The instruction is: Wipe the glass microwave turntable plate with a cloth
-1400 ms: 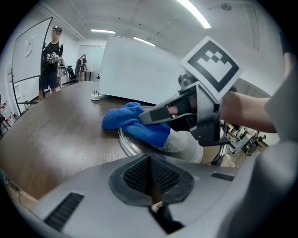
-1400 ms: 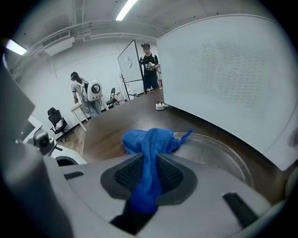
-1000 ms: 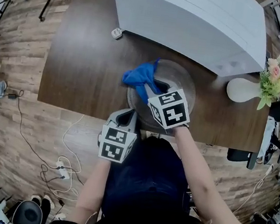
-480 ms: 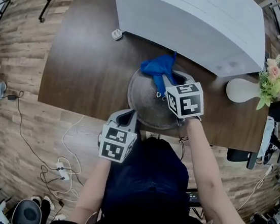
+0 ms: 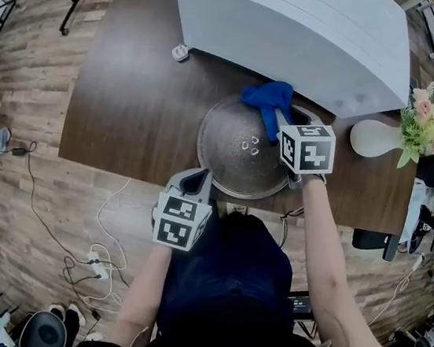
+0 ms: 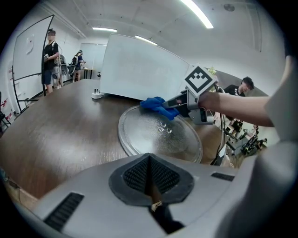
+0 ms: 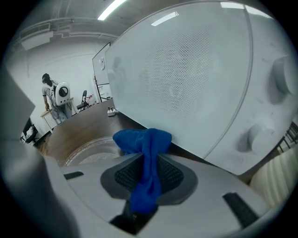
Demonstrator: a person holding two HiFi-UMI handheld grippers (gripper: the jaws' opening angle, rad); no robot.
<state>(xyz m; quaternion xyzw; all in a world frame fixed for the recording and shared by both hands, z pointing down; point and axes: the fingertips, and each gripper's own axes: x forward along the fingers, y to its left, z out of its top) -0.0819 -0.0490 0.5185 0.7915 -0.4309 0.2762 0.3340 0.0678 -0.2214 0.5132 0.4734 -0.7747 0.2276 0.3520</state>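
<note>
The round glass turntable plate (image 5: 228,148) lies flat on the dark wooden table, in front of the white microwave (image 5: 299,29). My right gripper (image 5: 278,118) is shut on a blue cloth (image 5: 268,98), which rests bunched on the plate's far right rim, close to the microwave's front. In the right gripper view the cloth (image 7: 142,139) runs between the jaws, with the plate (image 7: 86,151) to the left below. My left gripper (image 5: 199,177) is shut on nothing and hovers at the table's front edge, just short of the plate's near rim (image 6: 153,148).
A white vase (image 5: 376,139) with flowers (image 5: 427,125) stands to the right of the plate. A small white plug (image 5: 181,50) lies near the microwave's left corner. People stand in the room's background (image 6: 49,56). Cables lie on the floor (image 5: 99,256).
My right gripper has swept the blue cloth across the plate, from its far left part to its far right rim. The left gripper has stayed where it was.
</note>
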